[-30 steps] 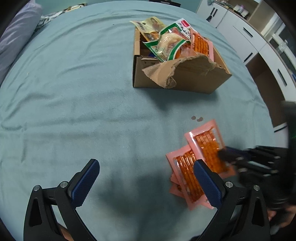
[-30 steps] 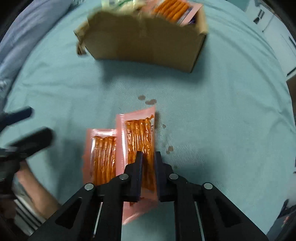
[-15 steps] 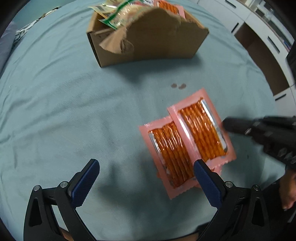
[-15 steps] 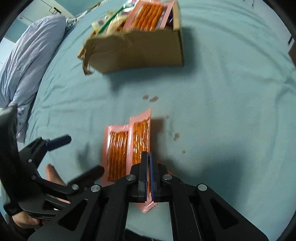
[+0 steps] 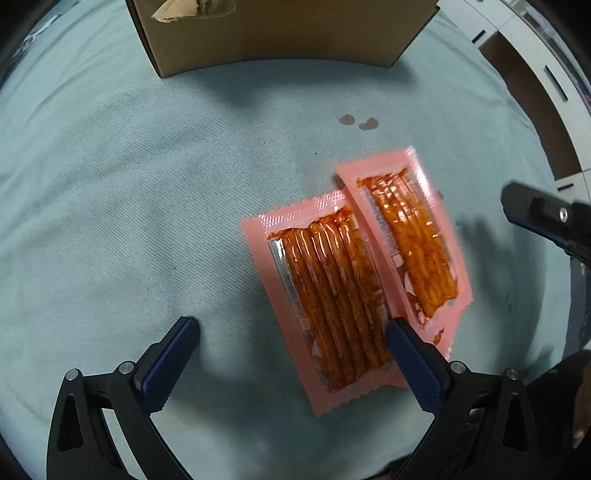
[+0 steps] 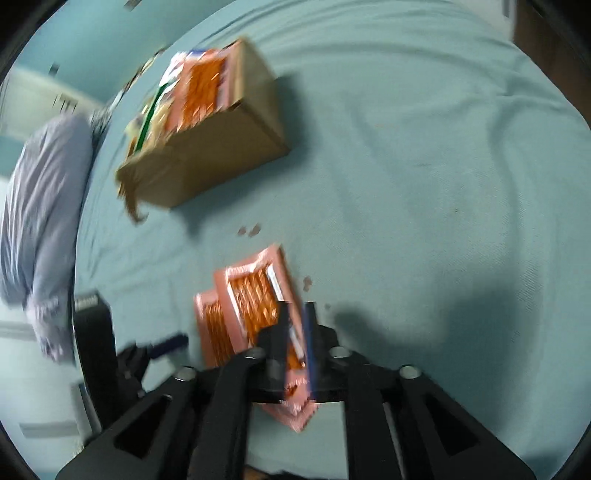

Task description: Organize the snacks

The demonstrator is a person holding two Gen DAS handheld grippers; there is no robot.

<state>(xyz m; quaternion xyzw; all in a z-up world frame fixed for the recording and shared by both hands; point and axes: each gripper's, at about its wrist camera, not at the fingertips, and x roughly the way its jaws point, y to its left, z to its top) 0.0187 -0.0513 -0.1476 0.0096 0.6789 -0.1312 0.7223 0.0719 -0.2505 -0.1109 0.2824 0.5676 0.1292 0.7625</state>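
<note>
Closest to me, the left gripper points straight down at the bed with its jaws spread wide and nothing in them. One blue pad sits right at the edge of the nearer packet, the other is out over bare sheet. I'd guess it's lining up to straddle that packet, but it's off-centre for that.

The two pink packets of orange snack sticks lie flat on the teal sheet, long sides together. The farther packet overlaps the nearer one's edge a little. That overlap could be a pain: pinch one and the other may drag along.

The right gripper is off to the side of the pair. Its jaws have just been opening and now stand a narrow slit apart. In its own blurry view a packet shows through that gap. From the left gripper's camera, though, its tip is clear of both packets, so I'd say it's gripping nothing.

Past the packets are a couple of small brown stains on the sheet, then open fabric all the way to the cardboard box. The box already has snack bags poking out the top, so that's clearly the destination. Its near wall stands upright and one flap is torn, so a packet has to go up and over. There's loads of room on the sheet, and the bed edge is well off to the side.
</note>
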